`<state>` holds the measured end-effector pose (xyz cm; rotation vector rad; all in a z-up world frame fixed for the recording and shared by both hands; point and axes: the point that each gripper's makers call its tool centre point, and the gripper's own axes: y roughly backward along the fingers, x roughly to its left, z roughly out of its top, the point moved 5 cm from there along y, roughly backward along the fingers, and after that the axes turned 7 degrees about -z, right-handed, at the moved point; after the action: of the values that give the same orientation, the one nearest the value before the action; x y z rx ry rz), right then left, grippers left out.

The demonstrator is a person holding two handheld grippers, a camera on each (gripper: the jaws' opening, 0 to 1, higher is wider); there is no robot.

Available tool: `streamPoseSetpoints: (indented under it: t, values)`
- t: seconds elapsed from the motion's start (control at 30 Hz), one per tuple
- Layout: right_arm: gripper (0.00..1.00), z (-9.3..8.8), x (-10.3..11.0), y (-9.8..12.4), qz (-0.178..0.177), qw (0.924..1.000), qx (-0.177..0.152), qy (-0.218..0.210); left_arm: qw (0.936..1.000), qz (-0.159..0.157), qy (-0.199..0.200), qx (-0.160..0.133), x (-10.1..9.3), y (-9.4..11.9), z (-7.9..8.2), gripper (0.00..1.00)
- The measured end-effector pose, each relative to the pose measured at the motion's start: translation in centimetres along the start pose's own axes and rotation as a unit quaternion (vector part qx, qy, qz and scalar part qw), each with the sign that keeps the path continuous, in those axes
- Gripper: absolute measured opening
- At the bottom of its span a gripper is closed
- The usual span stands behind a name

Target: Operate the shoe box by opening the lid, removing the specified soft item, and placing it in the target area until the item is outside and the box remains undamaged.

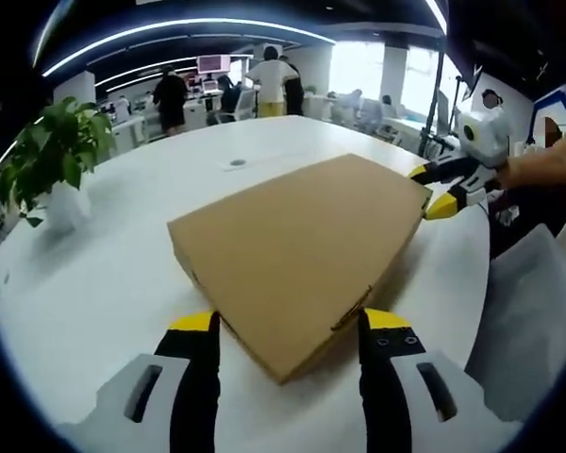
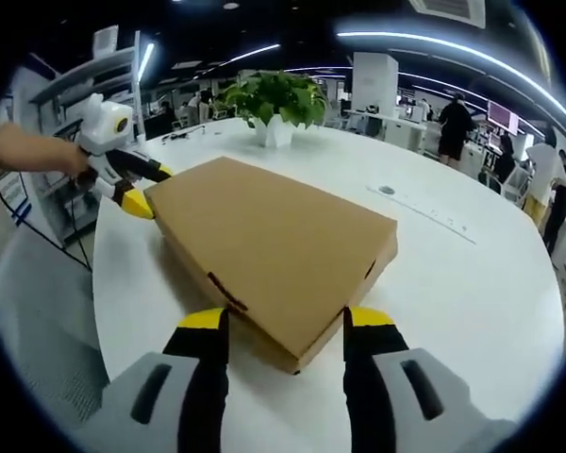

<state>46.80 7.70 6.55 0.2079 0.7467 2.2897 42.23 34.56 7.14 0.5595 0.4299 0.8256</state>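
Note:
A closed brown cardboard shoe box (image 1: 302, 245) lies flat on the round white table (image 1: 104, 283). My left gripper (image 1: 290, 321) stands open, its yellow-tipped jaws on either side of the box's near corner. At the opposite corner my right gripper (image 1: 429, 189) comes in from the right, held by a hand, jaws apart around that corner. In the right gripper view the same box (image 2: 274, 236) points a corner between the open jaws of my right gripper (image 2: 288, 318). My left gripper (image 2: 149, 189) sits at the far left corner. The lid is down and the inside is hidden.
A potted plant (image 1: 52, 156) (image 2: 275, 104) stands on the table beyond the box. A small round port (image 1: 237, 162) is set in the tabletop. A grey chair back (image 1: 533, 321) is by the table edge. Several people stand at desks far behind.

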Motion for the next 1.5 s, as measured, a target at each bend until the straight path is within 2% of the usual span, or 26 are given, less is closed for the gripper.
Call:
streamPoseSetpoints:
  t: [0.97,1.5]
  values:
    - [0.43,0.5,6.2,-0.1,-0.012,0.9997,-0.01,-0.019,0.9996,-0.019,-0.015,0.012,2.1,4.2,-2.9,0.59]
    - [0.43,0.6,7.9,0.1,-0.007,0.9995,-0.017,-0.027,0.9998,-0.009,-0.015,0.005,2.1,5.7,-4.3,0.59]
